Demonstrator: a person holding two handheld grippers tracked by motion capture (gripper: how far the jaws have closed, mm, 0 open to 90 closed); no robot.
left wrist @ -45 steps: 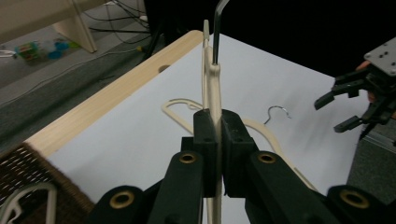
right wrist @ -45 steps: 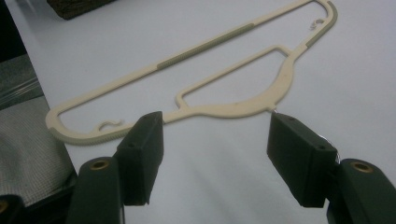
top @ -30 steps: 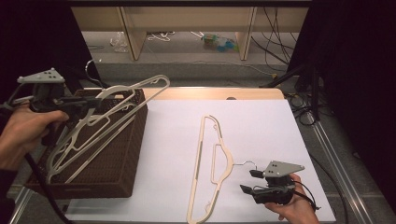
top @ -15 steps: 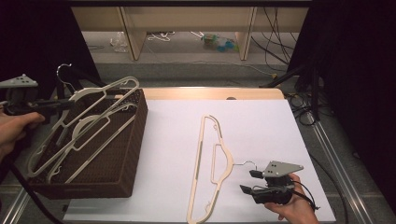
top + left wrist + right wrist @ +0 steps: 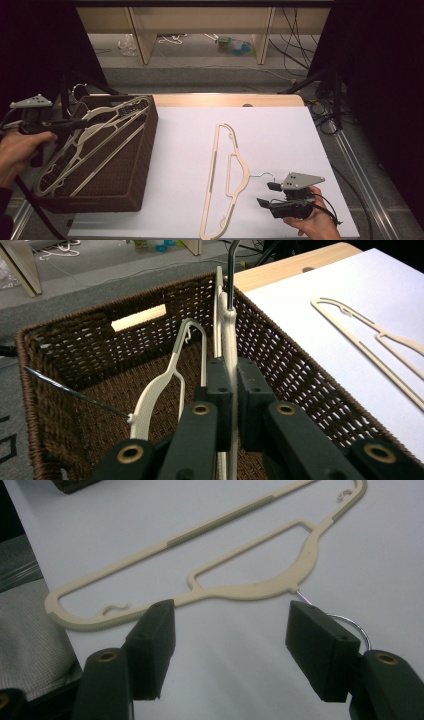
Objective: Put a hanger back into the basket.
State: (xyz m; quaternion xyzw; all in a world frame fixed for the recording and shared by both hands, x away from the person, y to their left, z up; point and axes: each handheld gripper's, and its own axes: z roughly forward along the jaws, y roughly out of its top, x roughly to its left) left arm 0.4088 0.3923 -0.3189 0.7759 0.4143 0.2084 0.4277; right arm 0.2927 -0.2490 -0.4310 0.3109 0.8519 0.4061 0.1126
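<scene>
On the table, 1 white sheet [image 5: 280,145] covers most of the top, with a strip of bare wood showing along its far edge. At the left end sits 1 dark brown wicker basket [image 5: 135,165], its near wall just beside the sheet's edge.

I count 3 cream plastic hangers. 2 of them are at the basket: 1 loose hanger [image 5: 160,385] lies inside against the weave, and 1 held hanger [image 5: 229,335] stands edge-on over the basket's middle, its metal hook pointing up toward the far wall. From above, these 2 overlap, slanting across the basket's open top. The third, the flat hanger [image 5: 222,185], lies on the white sheet well apart from the basket, its long bar toward the basket and its wire hook curling toward the right side.

There are 2 grippers, 1 in each hand. The left gripper [image 5: 231,390] is clenched on the held hanger's body, both black pads pressed to it. The right gripper [image 5: 230,645] rests low at the sheet's near right corner, jaws apart, just beside the flat hanger's neck and hook, with nothing between the pads.
</scene>
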